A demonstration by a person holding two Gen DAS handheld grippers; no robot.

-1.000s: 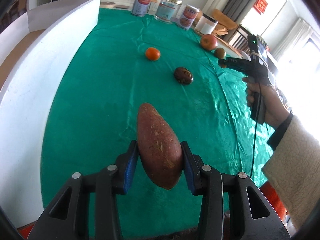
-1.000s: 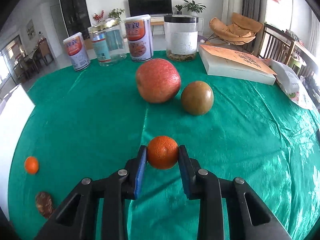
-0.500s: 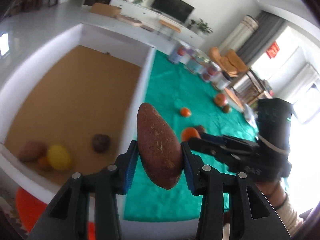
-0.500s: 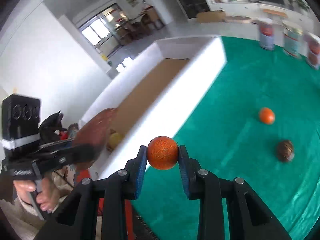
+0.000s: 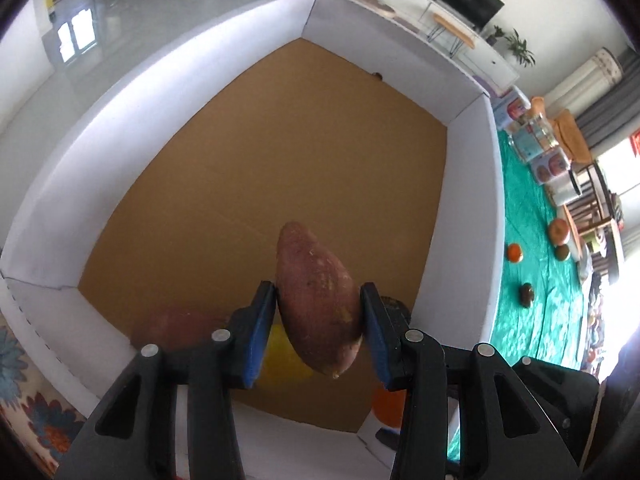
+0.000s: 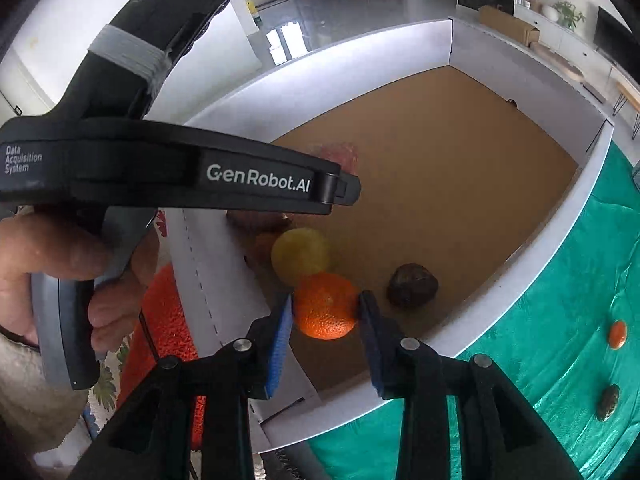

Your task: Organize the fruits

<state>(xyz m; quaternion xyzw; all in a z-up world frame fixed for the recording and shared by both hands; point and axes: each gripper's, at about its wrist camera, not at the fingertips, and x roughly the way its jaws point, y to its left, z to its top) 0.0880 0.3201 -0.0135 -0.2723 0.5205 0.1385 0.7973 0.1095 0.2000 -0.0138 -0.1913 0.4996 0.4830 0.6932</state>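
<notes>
My left gripper (image 5: 319, 300) hangs over a white-walled box (image 5: 192, 92) with a brown floor. It holds a reddish sweet potato (image 5: 316, 300) point-up; its jaws are starting to open, and both blue pads still touch the potato's sides. My right gripper (image 6: 326, 300) hovers over the box's near corner. Its jaws are opening, and a mandarin (image 6: 326, 306) sits loose between the pads. A yellow fruit (image 6: 300, 256) and a dark round fruit (image 6: 412, 290) lie on the box floor below.
A hand (image 6: 60, 280) holds the left gripper's black housing (image 6: 160, 168) across the right wrist view. On the green cloth (image 6: 560, 360) lie another mandarin (image 6: 618, 334) and a dark fruit (image 6: 608, 402). Farther off are an apple (image 5: 559, 230) and several cans (image 5: 536, 140).
Both grippers swung from above the green cloth to above the box with their fruit. The right jaws have spread apart around the mandarin. The left pads look unchanged on the sweet potato.
</notes>
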